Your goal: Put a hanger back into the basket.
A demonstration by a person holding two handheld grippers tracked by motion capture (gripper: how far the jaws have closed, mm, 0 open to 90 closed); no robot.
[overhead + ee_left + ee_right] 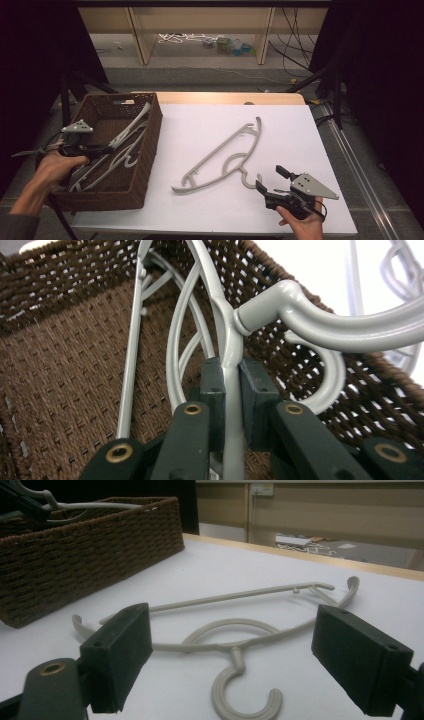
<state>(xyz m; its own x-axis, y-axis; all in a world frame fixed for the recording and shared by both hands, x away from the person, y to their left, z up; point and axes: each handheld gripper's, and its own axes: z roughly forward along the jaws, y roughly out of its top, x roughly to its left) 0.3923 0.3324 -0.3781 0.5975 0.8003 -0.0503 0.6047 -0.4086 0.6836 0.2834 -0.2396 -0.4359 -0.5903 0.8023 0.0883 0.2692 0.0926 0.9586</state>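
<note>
The right gripper (270,181) sits nearest, black jaws spread wide just short of a beige plastic hanger (225,159) lying flat on the white table (300,130). Farther left, the left gripper (106,148) pinches a grey hanger (227,347) inside the brown woven basket (150,145). No writing is readable.

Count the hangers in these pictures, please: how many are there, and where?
At least 3. One hanger on the table lies flat before the open right tool. At least two grey hangers are in the basket, overlapping; more may be hidden.
</note>
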